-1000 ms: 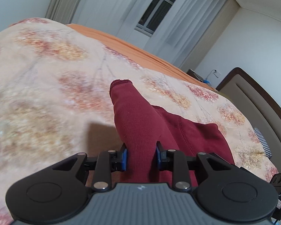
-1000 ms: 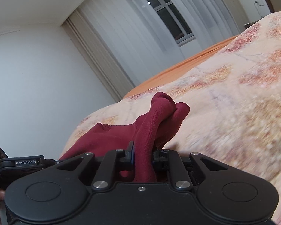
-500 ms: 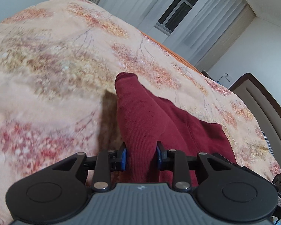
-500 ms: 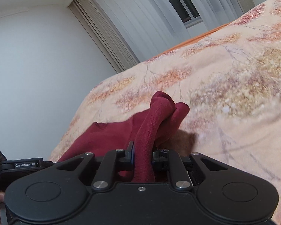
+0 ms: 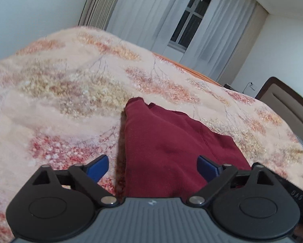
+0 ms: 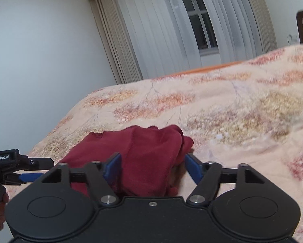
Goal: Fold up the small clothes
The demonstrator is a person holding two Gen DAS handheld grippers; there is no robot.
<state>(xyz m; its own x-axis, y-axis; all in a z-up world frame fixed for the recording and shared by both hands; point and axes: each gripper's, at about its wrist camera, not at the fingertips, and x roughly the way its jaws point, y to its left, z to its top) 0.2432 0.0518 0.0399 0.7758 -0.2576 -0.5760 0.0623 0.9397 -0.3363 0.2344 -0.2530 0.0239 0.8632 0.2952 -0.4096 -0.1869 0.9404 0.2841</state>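
In the left wrist view, the left tool (image 5: 153,167) has just been opening and now stands wide; the red garment (image 5: 167,141) lies between its pads, released on the bed (image 5: 70,93).

In the right wrist view, the right tool (image 6: 152,168) has also just been opening wide around the bunched cloth. Pulling back, a pad could catch the fabric and undo the fold.

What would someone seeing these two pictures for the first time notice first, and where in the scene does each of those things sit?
The dark red garment stands out, lying rumpled on the floral bedspread just ahead of both cameras. The left gripper and right gripper frame it; their jaws have just been opening, and the blue pads stand clear of the cloth between them. Behind the bed, white curtains hang over a window.
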